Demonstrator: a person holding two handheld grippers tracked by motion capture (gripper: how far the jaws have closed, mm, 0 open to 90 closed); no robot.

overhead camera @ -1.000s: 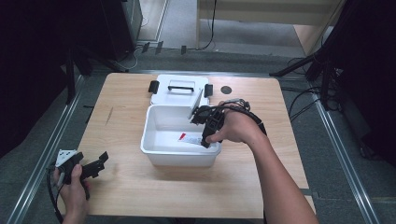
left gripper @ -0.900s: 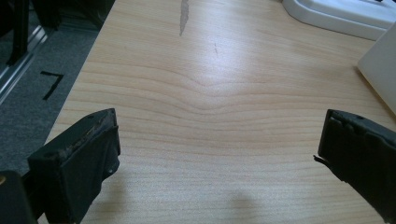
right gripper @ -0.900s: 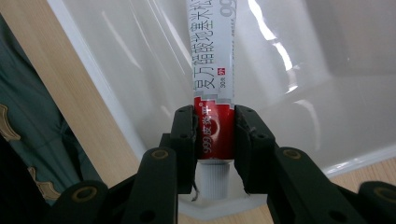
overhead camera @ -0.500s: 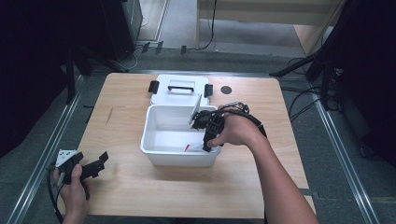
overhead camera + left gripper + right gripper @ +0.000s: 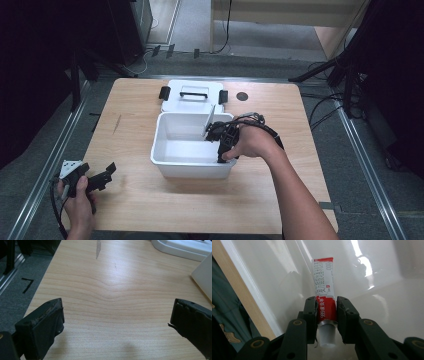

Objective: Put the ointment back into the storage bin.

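**Right gripper lifts ointment tube off the bin floor**

Right gripper (image 5: 326, 306) is closed on a red-and-white ointment tube (image 5: 325, 287), jaws narrow and pressing on the tube's shoulder just above the white ribbed cap (image 5: 326, 336). The crimped tail points away from the camera, toward the white inside wall of the bin.

Change over the last second: in the high view the tube lay flat on the floor of the white plastic bin (image 5: 170, 162), under the descending gripper. Half a second on it was already caught and tilted up. Now it stands steeply, tail uppermost (image 5: 209, 121), reaching about to the bin's far rim near the right corner. The right hand (image 5: 252, 145) has shifted only slightly; the jaw gap has not altered.

Left gripper (image 5: 117, 317) rests at the near left corner of the wooden table (image 5: 120, 285), jaws wide apart, nothing between them. No movement there across the three high views.

Bin lid (image 5: 192, 95) lies flat behind the bin, handle up, touching or just beside its far wall.

Judgement: pick achieved, grip looks secure, tube is clear of the floor. Extraction from the bin appears to be the step in hand; the tube has still to clear the rim.
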